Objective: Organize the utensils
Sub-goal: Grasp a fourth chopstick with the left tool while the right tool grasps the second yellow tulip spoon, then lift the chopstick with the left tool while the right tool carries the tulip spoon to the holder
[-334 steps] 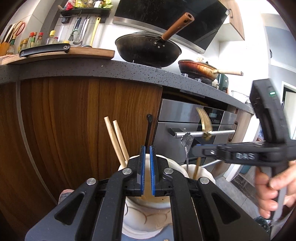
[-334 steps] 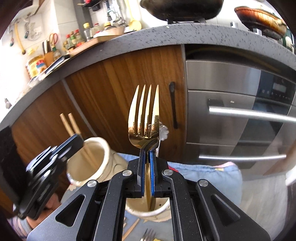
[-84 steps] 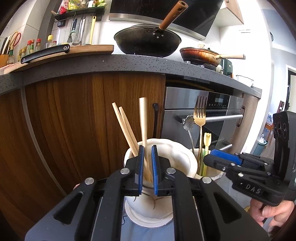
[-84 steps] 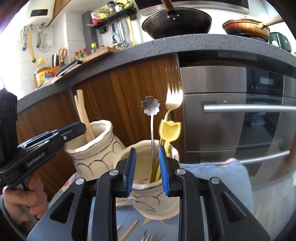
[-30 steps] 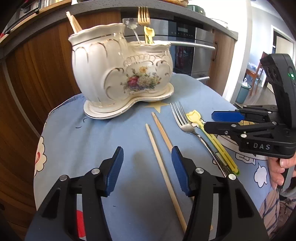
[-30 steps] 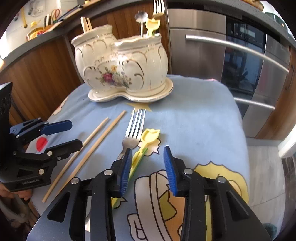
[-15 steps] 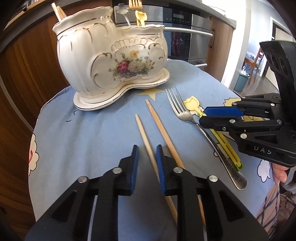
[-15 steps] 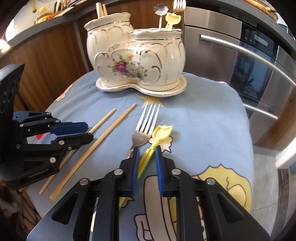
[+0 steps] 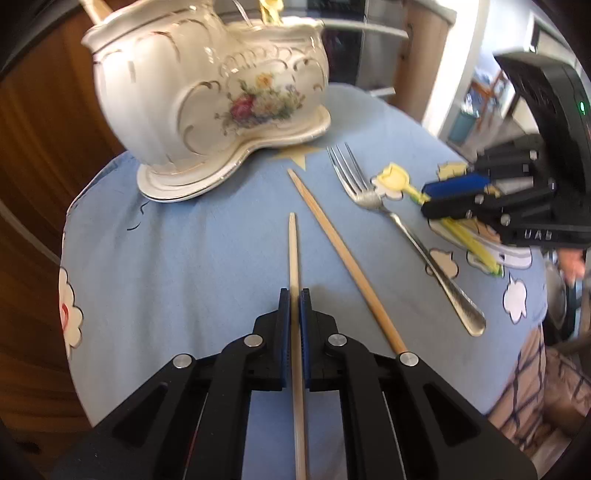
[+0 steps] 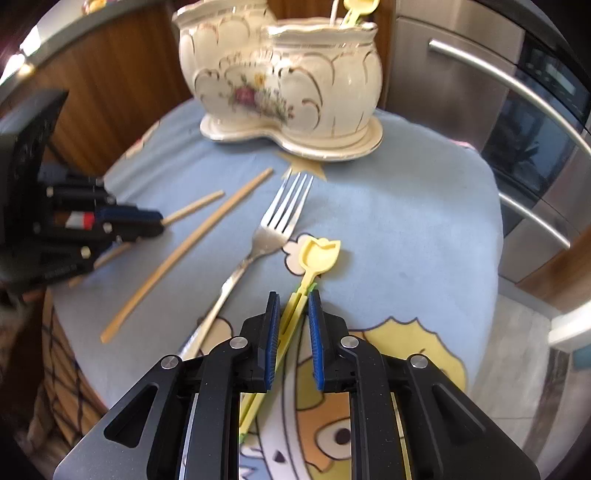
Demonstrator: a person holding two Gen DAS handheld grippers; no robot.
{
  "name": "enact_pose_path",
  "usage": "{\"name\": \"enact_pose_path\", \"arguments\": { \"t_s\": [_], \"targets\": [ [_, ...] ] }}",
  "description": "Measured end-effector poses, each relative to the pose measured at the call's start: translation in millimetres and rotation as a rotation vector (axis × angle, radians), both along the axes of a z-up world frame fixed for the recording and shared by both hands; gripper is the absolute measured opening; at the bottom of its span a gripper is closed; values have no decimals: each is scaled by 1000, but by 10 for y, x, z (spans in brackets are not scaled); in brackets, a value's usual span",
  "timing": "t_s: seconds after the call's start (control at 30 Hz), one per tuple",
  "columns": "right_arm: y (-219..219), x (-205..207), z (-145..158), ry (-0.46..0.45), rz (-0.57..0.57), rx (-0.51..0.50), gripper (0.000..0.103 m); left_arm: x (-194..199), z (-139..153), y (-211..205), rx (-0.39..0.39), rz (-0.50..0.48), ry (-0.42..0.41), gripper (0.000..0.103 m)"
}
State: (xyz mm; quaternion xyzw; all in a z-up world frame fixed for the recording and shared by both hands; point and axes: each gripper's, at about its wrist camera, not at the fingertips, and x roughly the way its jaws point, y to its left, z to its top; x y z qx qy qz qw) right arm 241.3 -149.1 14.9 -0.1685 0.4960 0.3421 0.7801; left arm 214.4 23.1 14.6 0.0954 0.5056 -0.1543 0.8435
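A white floral ceramic utensil holder (image 9: 207, 92) with two compartments stands at the back of the blue cloth (image 9: 184, 258); it also shows in the right wrist view (image 10: 288, 74). My left gripper (image 9: 294, 295) is shut on a pale wooden chopstick (image 9: 293, 251). A second chopstick (image 9: 343, 254) lies just right of it. A silver fork (image 9: 399, 225) lies further right. My right gripper (image 10: 291, 299) straddles the handle of a yellow tulip-topped utensil (image 10: 317, 254), its jaws still slightly apart and the utensil flat on the cloth.
The holder holds chopsticks, a spoon and a yellow utensil (image 10: 358, 7). A wooden cabinet (image 9: 44, 122) is behind on the left, a steel oven (image 10: 498, 92) on the right. The cloth's edge drops off near both grippers.
My left gripper has closed onto the left chopstick. My right gripper has moved down over the yellow utensil's handle. Both cameras have come closer to the cloth.
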Motion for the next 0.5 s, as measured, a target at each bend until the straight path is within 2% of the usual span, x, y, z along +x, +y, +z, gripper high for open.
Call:
{"name": "enact_pose_path", "arguments": {
  "t_s": [0.2, 0.33, 0.5],
  "targets": [
    [87, 156, 10, 99, 62, -102, 17, 186, 40, -95, 75, -75, 112, 6],
    [162, 147, 9, 107, 107, -172, 17, 274, 38, -138, 103, -113, 159, 6],
    [218, 143, -1, 119, 146, -230, 17, 381, 50, -119, 94, -128, 225, 6]
  ]
}}
